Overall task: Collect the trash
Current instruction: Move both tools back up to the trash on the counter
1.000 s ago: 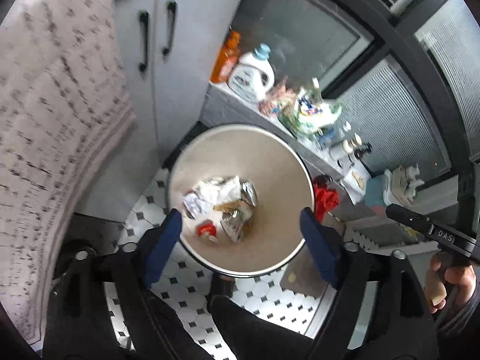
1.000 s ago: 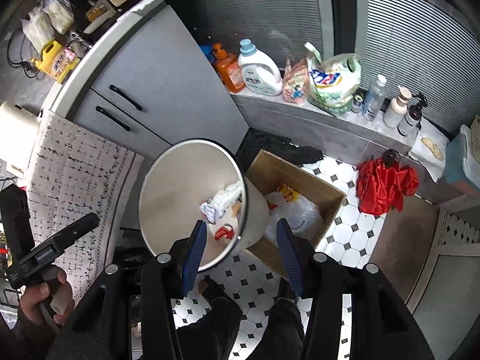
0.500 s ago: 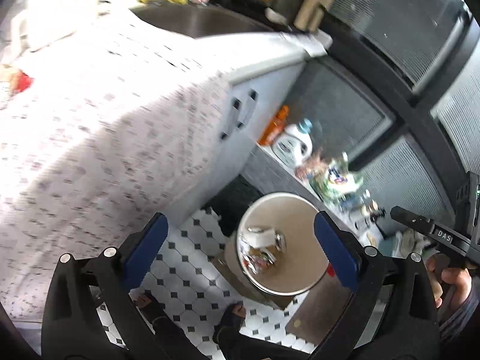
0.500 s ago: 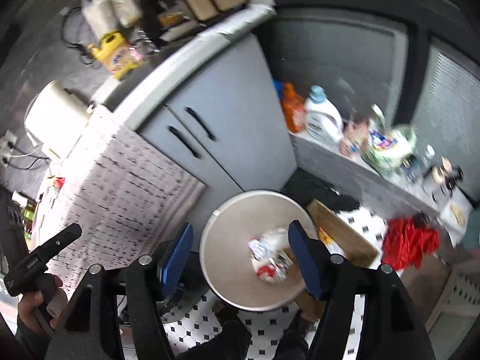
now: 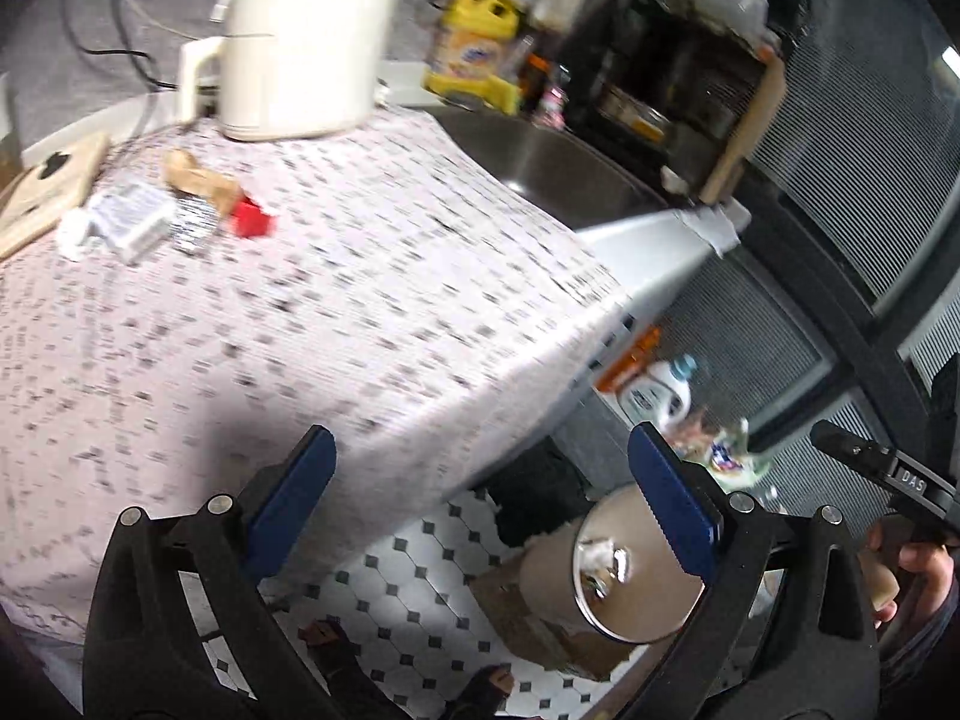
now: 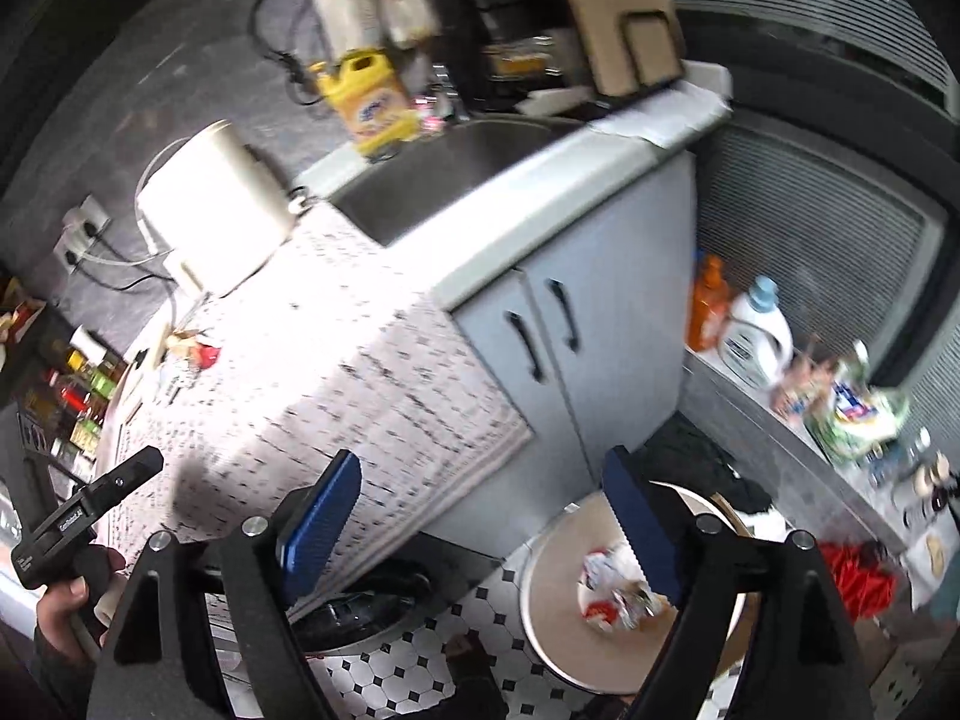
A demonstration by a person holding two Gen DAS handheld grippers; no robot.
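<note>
Currently both over patterned cloth (image 5: 336, 300) on the counter; sink (image 6: 444, 180) beyond, tiled floor (image 5: 420, 588) below. Bin (image 6: 558, 594) under right gripper (image 6: 480, 534), trash (image 6: 612, 588) inside. More scraps (image 5: 162, 210) ahead-left of left gripper (image 5: 480, 504). Left wide open, empty; right opening, empty.

You have open cloth (image 5: 372, 312) to cross toward the scraps (image 5: 162, 210), hemmed behind by the kettle (image 5: 300, 36) and cutting board (image 5: 48, 192), with the sink (image 5: 564, 174) dropping away on the right.
</note>
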